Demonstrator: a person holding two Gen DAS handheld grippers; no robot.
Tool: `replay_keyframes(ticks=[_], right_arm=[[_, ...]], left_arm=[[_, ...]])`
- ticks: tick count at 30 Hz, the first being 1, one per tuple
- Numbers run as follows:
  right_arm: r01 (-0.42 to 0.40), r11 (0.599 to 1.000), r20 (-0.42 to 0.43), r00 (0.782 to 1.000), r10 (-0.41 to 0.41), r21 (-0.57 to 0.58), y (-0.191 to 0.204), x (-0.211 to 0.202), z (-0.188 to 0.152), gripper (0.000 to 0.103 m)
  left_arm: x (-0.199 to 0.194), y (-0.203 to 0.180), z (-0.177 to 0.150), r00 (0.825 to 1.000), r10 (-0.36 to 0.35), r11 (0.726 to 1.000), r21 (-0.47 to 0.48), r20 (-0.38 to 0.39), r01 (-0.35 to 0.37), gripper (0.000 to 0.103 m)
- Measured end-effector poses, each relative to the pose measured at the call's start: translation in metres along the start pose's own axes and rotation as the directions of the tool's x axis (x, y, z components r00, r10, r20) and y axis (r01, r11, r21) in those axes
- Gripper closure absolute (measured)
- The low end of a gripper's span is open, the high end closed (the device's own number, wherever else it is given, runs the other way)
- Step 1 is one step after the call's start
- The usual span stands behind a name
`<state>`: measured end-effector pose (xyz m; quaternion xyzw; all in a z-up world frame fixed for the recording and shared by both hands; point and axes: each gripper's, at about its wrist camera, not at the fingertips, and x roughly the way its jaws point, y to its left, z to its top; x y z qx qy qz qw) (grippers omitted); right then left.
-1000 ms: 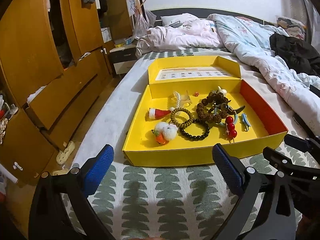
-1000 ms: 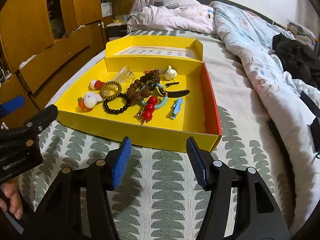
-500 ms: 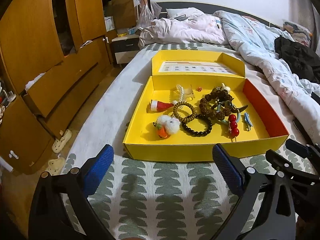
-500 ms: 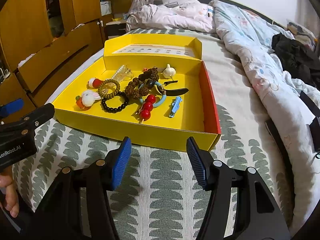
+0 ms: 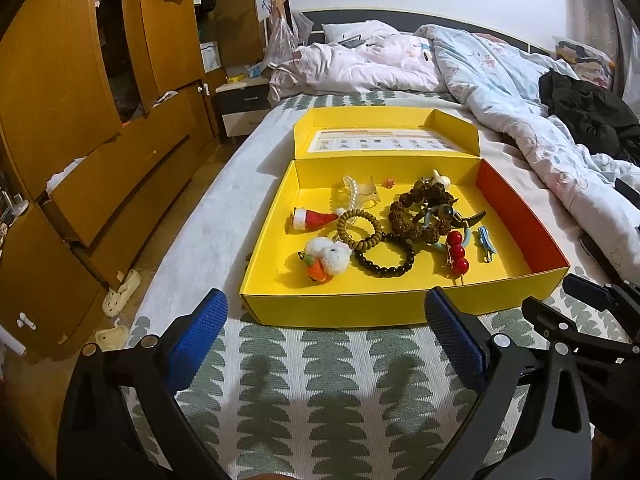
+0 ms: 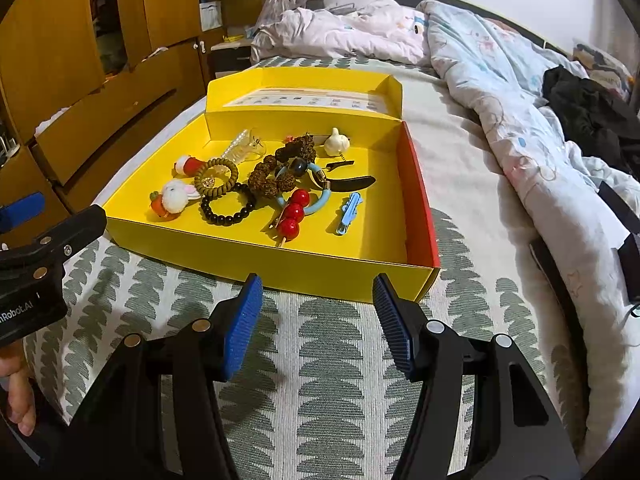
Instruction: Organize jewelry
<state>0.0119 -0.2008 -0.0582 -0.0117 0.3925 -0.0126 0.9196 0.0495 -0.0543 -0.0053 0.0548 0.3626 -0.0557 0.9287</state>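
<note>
An open yellow box (image 5: 360, 308) (image 6: 320, 268) lies on the bed with jewelry and hair pieces inside: a black bead bracelet (image 5: 386, 258) (image 6: 228, 210), a brown coil band (image 5: 359, 230) (image 6: 216, 176), a dark seed bracelet (image 5: 416, 216) (image 6: 276, 176), a red bead clip (image 5: 458, 252) (image 6: 292, 212), a blue clip (image 5: 486, 242) (image 6: 348, 212), a bunny clip (image 5: 324, 258) (image 6: 174, 196) and a Santa hat clip (image 5: 310, 218). My left gripper (image 5: 324, 328) is open and empty in front of the box. My right gripper (image 6: 318, 312) is open and empty, also just short of the box.
The bed has a green leaf-patterned sheet (image 5: 320, 392). Rumpled quilts (image 5: 500, 92) and black clothing (image 5: 588, 112) lie to the right and rear. Wooden wardrobes (image 5: 80, 120) and a nightstand (image 5: 240, 108) stand at the left. Slippers (image 5: 120, 300) lie on the floor.
Both grippers have tilted and shifted slightly, so the box sits a little higher and closer in view. The jaws stay open. Nothing in the box has moved.
</note>
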Motion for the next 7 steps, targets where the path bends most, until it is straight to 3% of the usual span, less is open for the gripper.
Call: replay_keyframes(ticks=[7], right_arm=[[-0.003, 1.0, -0.001, 1.0, 0.003, 0.0, -0.0001, 0.0, -0.0005, 0.042]], left_arm=[[0.0003, 0.0006, -0.0001, 1.0, -0.013, 1.0, -0.007, -0.012, 0.013, 0.005]])
